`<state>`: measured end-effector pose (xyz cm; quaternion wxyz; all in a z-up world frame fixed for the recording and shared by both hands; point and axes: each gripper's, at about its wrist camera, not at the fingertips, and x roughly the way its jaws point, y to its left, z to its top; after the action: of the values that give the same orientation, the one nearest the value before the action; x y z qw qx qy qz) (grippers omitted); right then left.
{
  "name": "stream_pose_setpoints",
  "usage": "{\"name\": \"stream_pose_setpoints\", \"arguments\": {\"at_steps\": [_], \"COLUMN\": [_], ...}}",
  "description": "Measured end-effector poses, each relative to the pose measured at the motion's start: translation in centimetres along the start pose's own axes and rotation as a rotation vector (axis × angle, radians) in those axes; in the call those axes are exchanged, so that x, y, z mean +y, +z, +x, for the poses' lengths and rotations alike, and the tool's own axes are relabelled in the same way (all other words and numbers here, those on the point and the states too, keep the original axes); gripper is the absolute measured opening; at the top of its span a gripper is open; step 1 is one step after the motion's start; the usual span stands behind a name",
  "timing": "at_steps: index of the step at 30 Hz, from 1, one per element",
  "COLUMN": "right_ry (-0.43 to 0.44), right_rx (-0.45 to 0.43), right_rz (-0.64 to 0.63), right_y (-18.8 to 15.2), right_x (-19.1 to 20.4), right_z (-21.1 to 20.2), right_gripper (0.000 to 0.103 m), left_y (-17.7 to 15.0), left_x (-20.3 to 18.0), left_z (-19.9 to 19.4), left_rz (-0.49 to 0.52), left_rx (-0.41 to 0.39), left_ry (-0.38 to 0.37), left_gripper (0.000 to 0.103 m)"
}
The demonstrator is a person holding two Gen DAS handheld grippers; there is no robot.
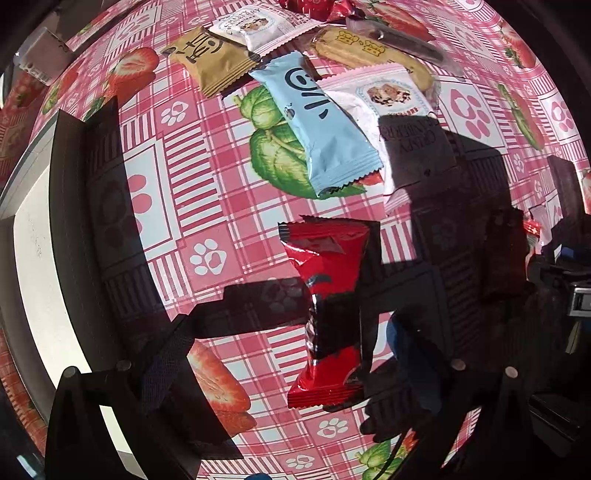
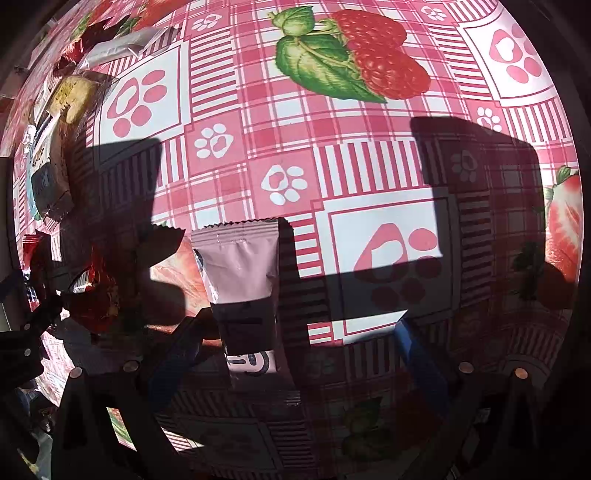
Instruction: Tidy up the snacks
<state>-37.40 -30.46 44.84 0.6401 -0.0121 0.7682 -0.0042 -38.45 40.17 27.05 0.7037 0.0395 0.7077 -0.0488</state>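
In the left wrist view my left gripper (image 1: 291,343) is open, its fingers either side of a red snack packet (image 1: 327,310) lying on the pink checked tablecloth (image 1: 207,177). Beyond it lie a light blue packet (image 1: 321,129), a white cranberry packet (image 1: 384,99), a tan packet (image 1: 214,59), another white packet (image 1: 255,26) and a yellow biscuit pack (image 1: 369,51). In the right wrist view my right gripper (image 2: 295,347) is open around a pink packet (image 2: 243,284) on the cloth. A red packet (image 2: 92,291) lies left of it.
A white tray or box edge (image 1: 40,266) runs along the left of the left wrist view. More snacks (image 2: 55,122) pile at the far left of the right wrist view. Strong shadows cross the tablecloth (image 2: 332,155). The other gripper (image 1: 561,280) shows at the right edge.
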Motion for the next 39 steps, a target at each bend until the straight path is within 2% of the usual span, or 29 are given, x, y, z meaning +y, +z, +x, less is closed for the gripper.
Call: {"name": "stream_pose_setpoints", "arguments": {"at_steps": [7,9,11,12,13,14,15,16,17,18,23,28,33,39], "right_ry": [-0.011,-0.005,0.000,0.003,0.004,0.009,0.029,0.040,0.044,0.056,0.144,0.198,0.250,0.293], "right_rx": [0.033,0.022,0.009,0.002,-0.005,-0.009,-0.012,-0.018,-0.025,-0.034,-0.078,-0.134,-0.151,-0.128], "right_rz": [0.000,-0.001,-0.010,-0.015,-0.017,-0.015,-0.009,-0.005,-0.004,-0.001,0.002,-0.081,-0.203,-0.405], "right_y": [0.7,0.6,0.7,0.7,0.8,0.9,0.9,1.0,1.1,1.2,1.9,3.3,4.3,5.9], "right_x": [0.1,0.4,0.7,0.8,0.7,0.7,0.5,0.5,0.5,0.4,0.5,3.5,10.2,20.1], "right_z": [-0.2,-0.9,-1.6,-1.9,-2.2,-2.4,-2.6,-2.8,-3.0,-3.5,-6.5,-10.3,-12.1,-11.7], "right_gripper": [0.102,0.092,0.066,0.058,0.040,0.025,0.025,0.025,0.025,0.025,0.025,0.025,0.025,0.025], "left_y": [0.0,0.0,0.0,0.1,0.2,0.3,0.3,0.4,0.5,0.6,0.7,0.1,-1.1,-4.4], "left_x": [1.0,1.3,1.0,0.7,0.1,-0.1,-0.4,-0.5,-0.5,-0.4,0.3,1.7,4.4,11.6], "left_z": [0.5,0.5,0.2,-0.1,-0.5,-0.7,-1.0,-1.2,-1.2,-1.2,-3.3,-6.6,-8.4,-9.6], "left_rz": [-0.115,-0.125,-0.102,-0.084,-0.066,-0.052,-0.041,-0.035,-0.034,-0.039,-0.032,-0.028,-0.103,-0.271], "left_rx": [0.088,0.101,0.087,0.074,0.063,0.050,0.038,0.030,0.029,0.033,-0.028,-0.111,-0.154,-0.174], "left_ry": [-0.001,-0.004,-0.003,-0.003,-0.004,-0.002,-0.001,0.000,-0.003,-0.009,-0.084,-0.127,-0.126,-0.089], "left_gripper": [0.103,0.101,0.093,0.086,0.081,0.068,0.050,0.042,0.024,0.022,0.022,0.022,0.022,0.022]}}
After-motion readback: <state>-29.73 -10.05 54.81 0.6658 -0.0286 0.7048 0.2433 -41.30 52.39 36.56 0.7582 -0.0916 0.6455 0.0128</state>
